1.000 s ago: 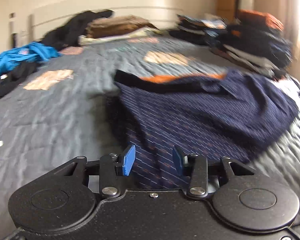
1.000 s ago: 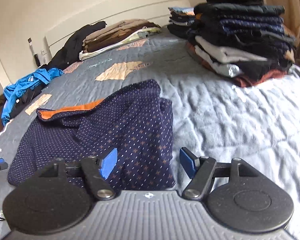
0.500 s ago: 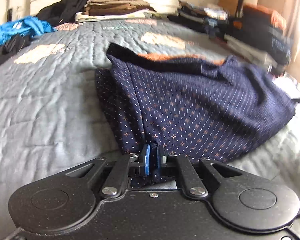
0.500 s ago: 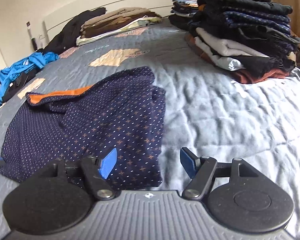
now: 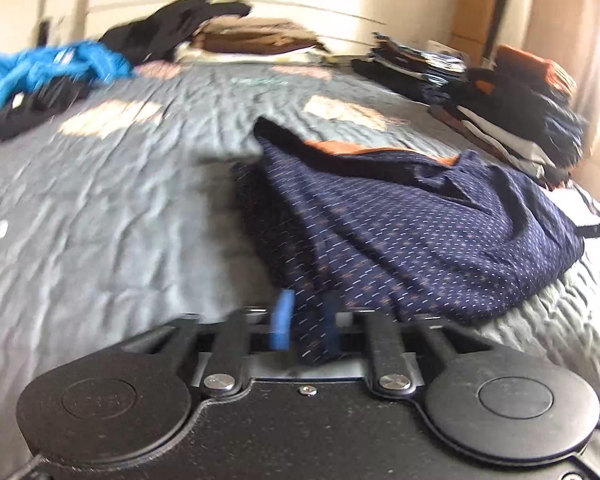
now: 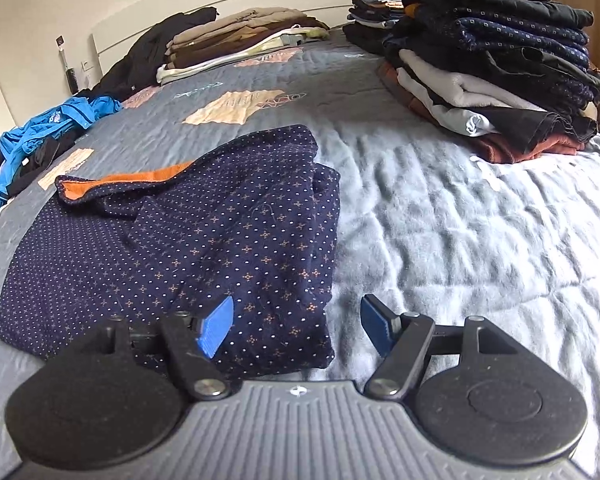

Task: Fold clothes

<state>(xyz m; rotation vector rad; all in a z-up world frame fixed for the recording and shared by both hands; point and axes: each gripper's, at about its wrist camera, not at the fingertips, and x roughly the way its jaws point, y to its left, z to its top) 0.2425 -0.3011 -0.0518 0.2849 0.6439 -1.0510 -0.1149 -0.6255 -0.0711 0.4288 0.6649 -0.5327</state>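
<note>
The navy dotted garment (image 6: 188,240) lies partly folded on the grey quilted bed (image 6: 460,240), near the front edge of both views. An orange lining strip (image 6: 140,178) shows along its far edge, and one panel is doubled over the body toward the right side.

The left hand-held gripper (image 5: 304,320) sits at the near left hem of the garment. A ridge of the fabric stands between its blue pads (image 5: 282,320). The jaws have just been opening from a tight pinch and now stand partly apart; the blurred view does not show whether the pads press the cloth. The right hand-held gripper (image 6: 296,326) hovers over the near right corner of the garment with its jaws wide apart and nothing held; the corner lies below the gap.

Judged step: one fold is in place and the grip points are being reset for the following fold. The next move calls for both pads to close on the near hem corners, then a level carry toward the orange edge so the layers stay aligned.

Finished folded stacks (image 6: 496,76) stand at the far right of the bed, a tan stack (image 6: 236,44) at the headboard, and a loose blue garment (image 6: 48,128) at the far left.
</note>
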